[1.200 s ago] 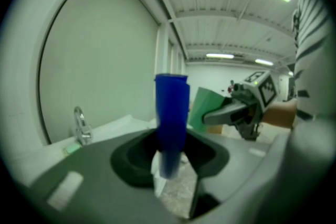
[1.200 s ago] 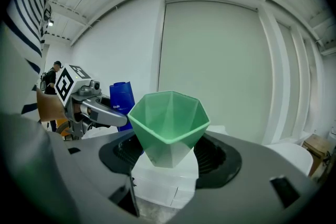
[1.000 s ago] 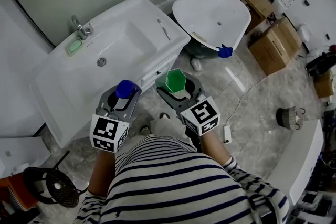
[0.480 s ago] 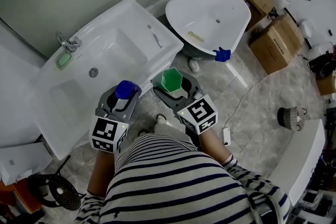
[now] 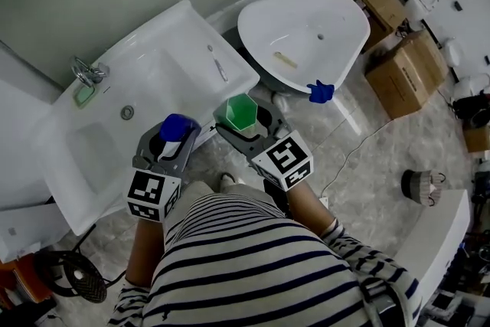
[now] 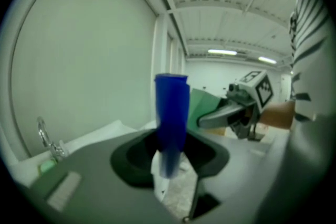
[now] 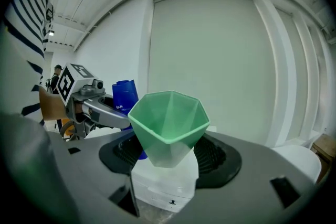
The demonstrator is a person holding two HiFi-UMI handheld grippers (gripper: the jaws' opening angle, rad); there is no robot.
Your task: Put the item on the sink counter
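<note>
My left gripper (image 5: 170,143) is shut on a tall blue cylinder (image 5: 178,126), which stands upright between the jaws in the left gripper view (image 6: 171,118). My right gripper (image 5: 243,125) is shut on a green six-sided cup (image 5: 238,112), held upright with its mouth up (image 7: 169,126). Both grippers hover just in front of the white sink counter (image 5: 181,33), near its front right corner. In the right gripper view, the left gripper (image 7: 89,102) and the blue cylinder (image 7: 125,97) show beside the cup.
The counter has a basin with a drain (image 5: 127,112), a faucet (image 5: 88,73), a green soap (image 5: 83,96) and a thin stick-like item (image 5: 220,69). A loose white basin (image 5: 337,11) leans to the right, with a blue glove (image 5: 320,91) and cardboard boxes (image 5: 406,73).
Both grippers, still holding their items, have come closer to the sink counter's front right corner, and the head view has shifted.
</note>
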